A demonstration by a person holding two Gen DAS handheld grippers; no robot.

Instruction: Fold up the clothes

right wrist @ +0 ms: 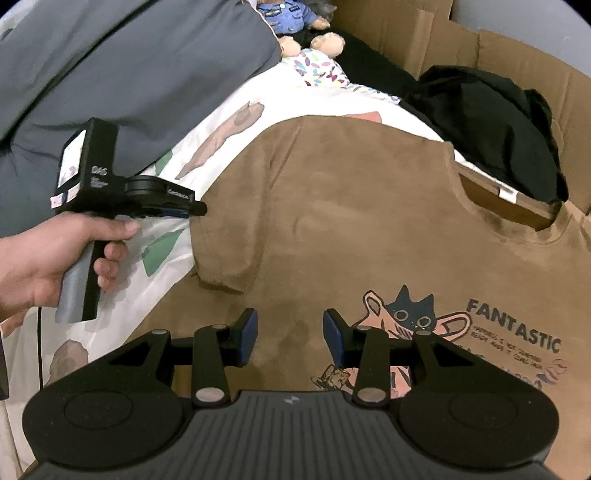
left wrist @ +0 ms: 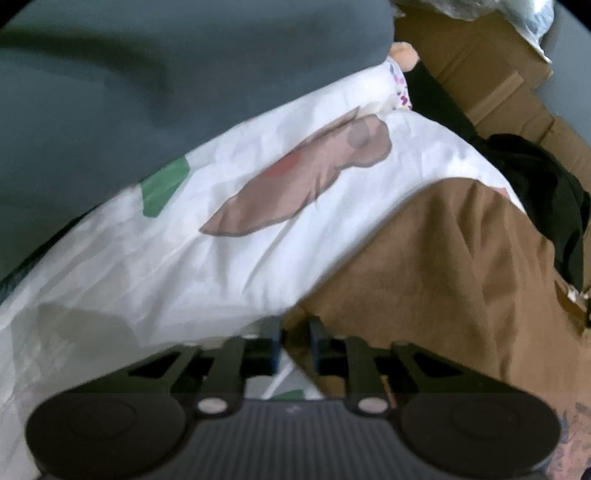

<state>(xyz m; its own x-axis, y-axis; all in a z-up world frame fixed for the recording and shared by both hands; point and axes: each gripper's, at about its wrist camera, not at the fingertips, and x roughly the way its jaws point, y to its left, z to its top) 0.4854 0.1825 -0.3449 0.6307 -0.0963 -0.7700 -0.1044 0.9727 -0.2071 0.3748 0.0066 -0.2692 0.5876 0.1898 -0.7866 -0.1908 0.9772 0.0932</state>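
Jaws pressed together, the black left gripper (right wrist: 197,208) pinches the edge of a brown short-sleeved T-shirt (right wrist: 351,206) at its sleeve, a person's left hand (right wrist: 55,258) wrapped around the tool's grey-and-black handle. In the left wrist view the same blue-padded fingers (left wrist: 275,332) sit nearly touching, with brown cloth bunched between them where it meets the white sheet. Over the shirt's lower front the black right gripper (right wrist: 289,334) hangs with its blue pads spread apart, nothing between them, just beside a printed cartoon of a dark cat and a pink figure with the word FANTASTIC (right wrist: 513,326). The T-shirt lies spread front-up across a white bedsheet printed with brown and green shapes (right wrist: 221,136). A dark grey quilt (right wrist: 147,74) is heaped along the sheet's far left side. Beyond the shirt's collar lies a crumpled black garment (right wrist: 491,122), against brown cardboard boxes (right wrist: 406,37). A plush toy in a blue uniform (right wrist: 291,18) sits at the head of the bed, above a white cloth with coloured petal marks (right wrist: 321,68).
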